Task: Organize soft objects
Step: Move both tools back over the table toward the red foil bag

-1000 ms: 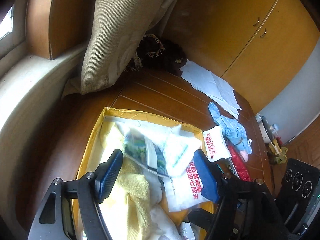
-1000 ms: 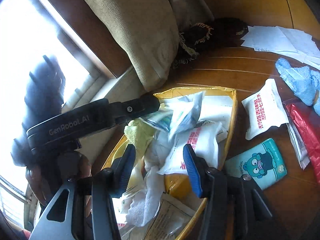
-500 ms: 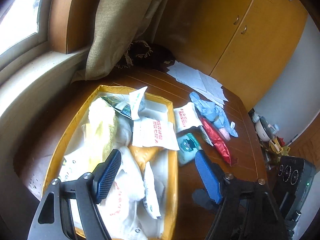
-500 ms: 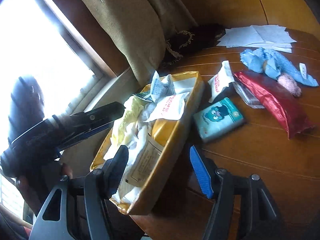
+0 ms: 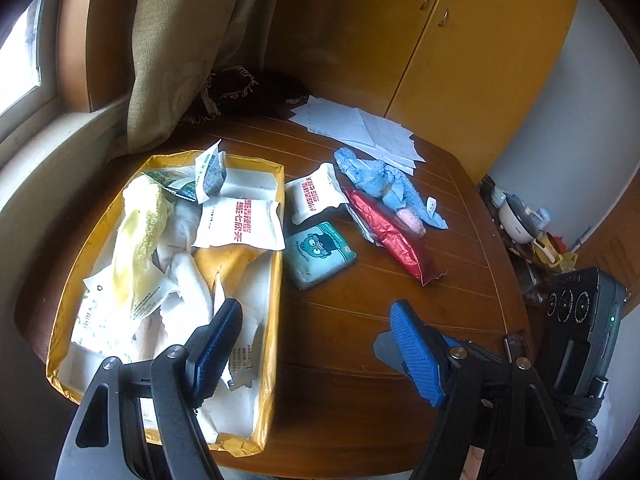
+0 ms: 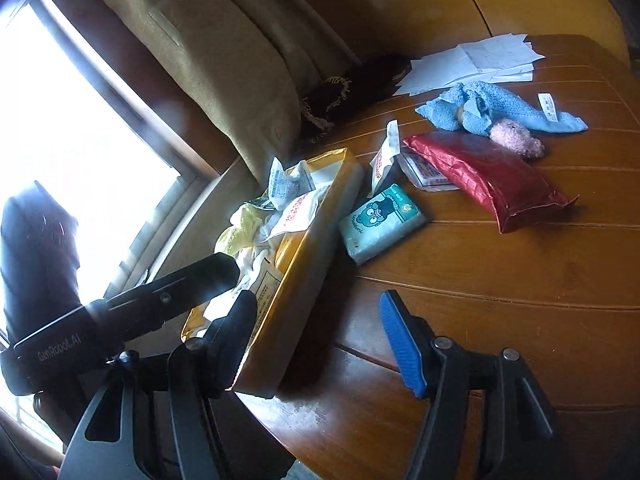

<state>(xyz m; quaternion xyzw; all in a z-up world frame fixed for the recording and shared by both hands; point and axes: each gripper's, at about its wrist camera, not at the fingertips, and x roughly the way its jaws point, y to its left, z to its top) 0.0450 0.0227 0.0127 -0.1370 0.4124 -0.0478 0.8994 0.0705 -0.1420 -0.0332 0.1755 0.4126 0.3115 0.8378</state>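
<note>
Your left gripper [image 5: 316, 332]: fingers spread wide, holding nothing, above the near right edge of the box. Your right gripper [image 6: 320, 328]: fingers likewise apart and holding nothing, over the near end of the box and the bare table beside it.

Yellow box [image 5: 276, 280]: on the left part of the wooden table [image 5: 400, 300], near the window sill. Inside, a yellow cloth [image 5: 140, 232] lies along the left side, a white cloth [image 5: 188, 276] sits in the middle, and a white packet with red print [image 5: 240, 224] rests on top toward the far right corner, among other wrappers and paper sheets.

Loose on the table, right of the box:
- a second white packet [image 5: 314, 194], just beside the far right corner of the box;
- a teal tissue pack [image 5: 320, 252] with a cartoon bear, close to the box wall;
- a red foil bag [image 5: 392, 236], further right, lying diagonally;
- a blue towel [image 5: 380, 180], behind the red bag, with a pink fluffy item [image 6: 516, 138] at its near edge.

Papers [image 5: 360, 128]: spread at the far side of the table, near the cabinet [image 5: 480, 60]. Curtain [image 5: 180, 40]: hangs at far left.
</note>
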